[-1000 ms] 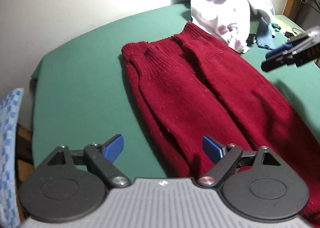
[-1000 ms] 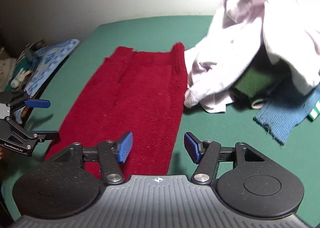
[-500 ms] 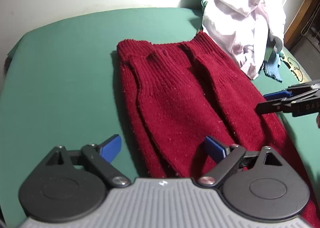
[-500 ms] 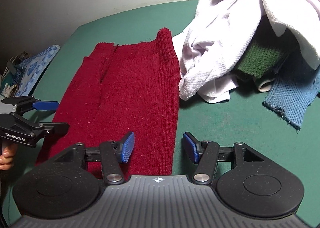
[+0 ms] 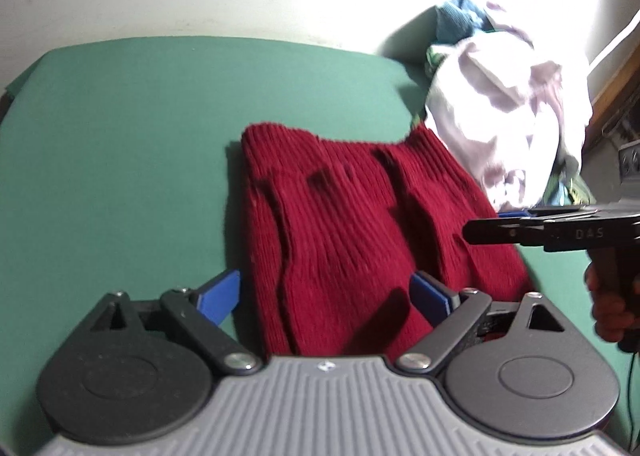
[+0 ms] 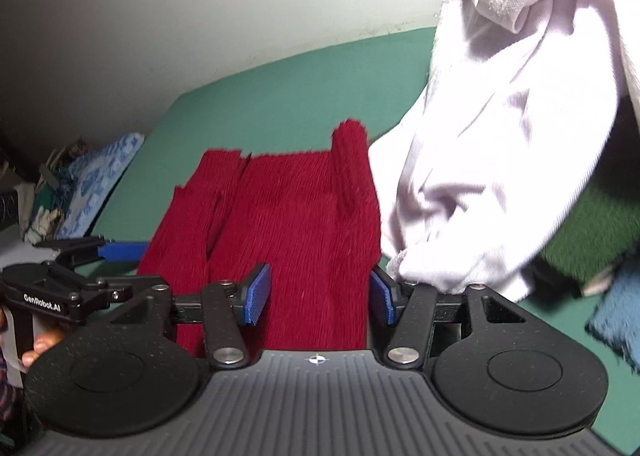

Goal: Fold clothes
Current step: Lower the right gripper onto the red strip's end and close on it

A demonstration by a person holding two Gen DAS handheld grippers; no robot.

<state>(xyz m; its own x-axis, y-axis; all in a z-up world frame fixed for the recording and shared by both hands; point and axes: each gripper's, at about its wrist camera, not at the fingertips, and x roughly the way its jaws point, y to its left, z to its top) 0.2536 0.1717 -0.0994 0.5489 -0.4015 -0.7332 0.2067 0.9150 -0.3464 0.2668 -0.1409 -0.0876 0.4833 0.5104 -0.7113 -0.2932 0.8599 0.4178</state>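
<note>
A dark red knit garment (image 5: 352, 215) lies flat on the green table (image 5: 120, 135), with its ribbed hem at the far end. My left gripper (image 5: 326, 292) is open, low over the garment's left side, with its left pad over bare table and its right pad over the knit. My right gripper (image 6: 318, 294) is open over the garment's (image 6: 288, 215) right side, its right pad close to the edge beside a pale shirt. Each gripper shows in the other's view: the right gripper (image 5: 492, 223) and the left gripper (image 6: 132, 266). Neither holds anything.
A heap of clothes lies right of the garment: a pale lilac shirt (image 6: 520, 135) touching its edge, a green knit (image 6: 592, 232) and a blue knit (image 6: 616, 312). A blue patterned cloth (image 6: 100, 175) lies off the table's left side. A wall stands behind.
Both grippers have come in closer to the red garment, which now fills more of each view. The left gripper has rolled level and now straddles the garment's left edge. Both stay open.
</note>
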